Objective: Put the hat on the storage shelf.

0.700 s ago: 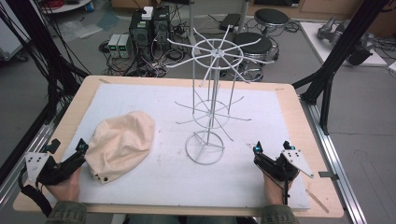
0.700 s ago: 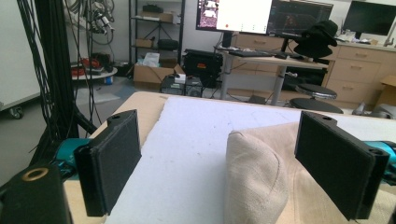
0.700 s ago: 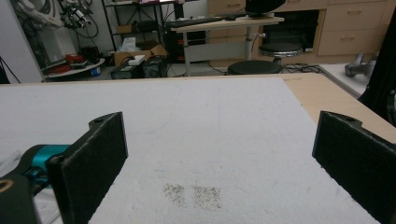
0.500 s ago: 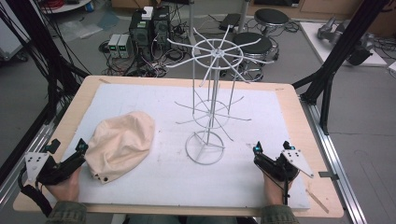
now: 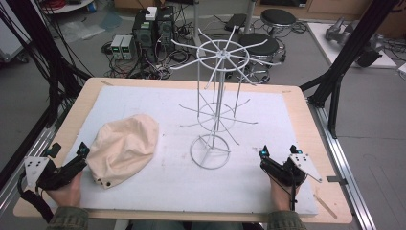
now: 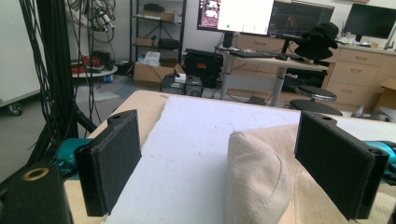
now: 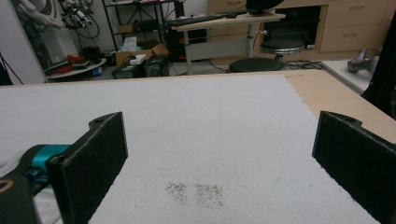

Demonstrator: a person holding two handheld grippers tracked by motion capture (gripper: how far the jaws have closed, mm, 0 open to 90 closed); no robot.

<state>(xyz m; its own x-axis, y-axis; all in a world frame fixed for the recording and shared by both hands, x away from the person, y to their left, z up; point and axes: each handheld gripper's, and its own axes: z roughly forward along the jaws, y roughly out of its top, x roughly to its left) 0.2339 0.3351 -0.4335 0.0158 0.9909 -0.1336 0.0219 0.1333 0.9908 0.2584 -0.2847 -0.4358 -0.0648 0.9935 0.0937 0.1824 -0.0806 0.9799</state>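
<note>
— Where's the cap?

— Beige cloth cap [image 5: 122, 151] lies slumped on the white foam pad [image 5: 167, 187], left half of the worktop [image 5: 306, 110], just beside my left claw [image 5: 67, 160]. In the left gripper view its near fold sits partly between the jaws, which stand wide apart. Right claw [image 5: 277, 160] also spread, nothing in it, over bare pad.

— How will it handle?

— I'd judge light, soft, floppy; it should sag when lifted. Not fragile or slippery. I'd pinch the raised fold or the edge by the small eyelets.

— The wire rack [image 5: 218, 105]?

— Upright mid-pad, thin white arms. Looks tippy, my guess.
</note>
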